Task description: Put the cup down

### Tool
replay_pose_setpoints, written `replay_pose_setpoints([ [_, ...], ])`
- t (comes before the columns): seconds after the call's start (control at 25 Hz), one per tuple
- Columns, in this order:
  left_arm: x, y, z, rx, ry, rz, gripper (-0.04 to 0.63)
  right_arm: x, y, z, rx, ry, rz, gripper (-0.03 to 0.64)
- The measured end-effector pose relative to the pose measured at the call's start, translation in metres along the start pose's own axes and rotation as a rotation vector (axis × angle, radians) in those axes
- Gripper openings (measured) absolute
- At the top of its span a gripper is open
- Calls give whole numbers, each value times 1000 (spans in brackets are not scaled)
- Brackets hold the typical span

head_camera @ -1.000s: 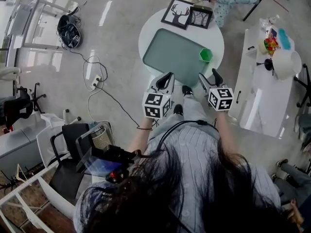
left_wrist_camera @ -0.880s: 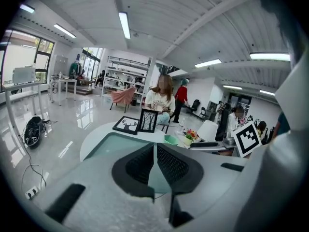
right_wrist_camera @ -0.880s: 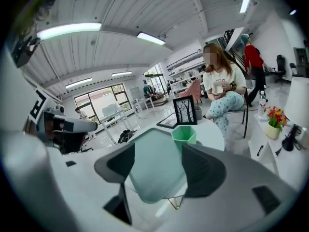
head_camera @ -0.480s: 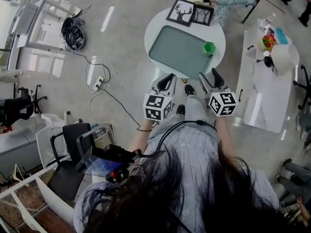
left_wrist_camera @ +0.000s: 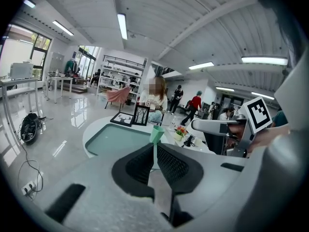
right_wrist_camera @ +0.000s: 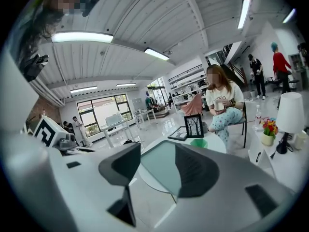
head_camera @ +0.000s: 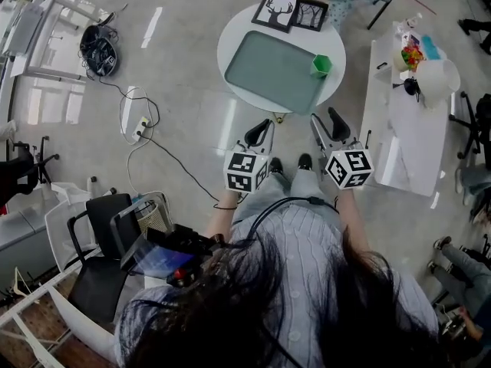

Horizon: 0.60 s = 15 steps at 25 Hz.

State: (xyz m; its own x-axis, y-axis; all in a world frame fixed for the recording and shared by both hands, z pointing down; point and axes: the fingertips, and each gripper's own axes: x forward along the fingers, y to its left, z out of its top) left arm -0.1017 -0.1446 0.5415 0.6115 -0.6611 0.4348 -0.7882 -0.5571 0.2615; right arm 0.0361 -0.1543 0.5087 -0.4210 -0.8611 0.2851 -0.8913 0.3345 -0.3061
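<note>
- Head view: a small green plastic cup stands upright at the right-hand corner of a grey-green rectangular tray. The tray lies on a round white worktop.
- Two black-framed pictures sit at the far edge of the same worktop, beyond the tray.
- Both tongs are held above the grey floor, well apart from the worktop and the cup.
- Left tongs: the black pads stand together with only a thin slit between them, and they hold nothing. The cup shows far off above them.
- Right tongs: the jaws stand apart and are closing, with nothing between them. The tray and cup lie far ahead.
</note>
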Motion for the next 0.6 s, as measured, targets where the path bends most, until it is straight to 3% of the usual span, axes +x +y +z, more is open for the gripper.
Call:
replay_pose_setpoints([
  [0.6,3,-42,18,25,-48,-37,34,-37,12,1,-14,-5,34,198],
])
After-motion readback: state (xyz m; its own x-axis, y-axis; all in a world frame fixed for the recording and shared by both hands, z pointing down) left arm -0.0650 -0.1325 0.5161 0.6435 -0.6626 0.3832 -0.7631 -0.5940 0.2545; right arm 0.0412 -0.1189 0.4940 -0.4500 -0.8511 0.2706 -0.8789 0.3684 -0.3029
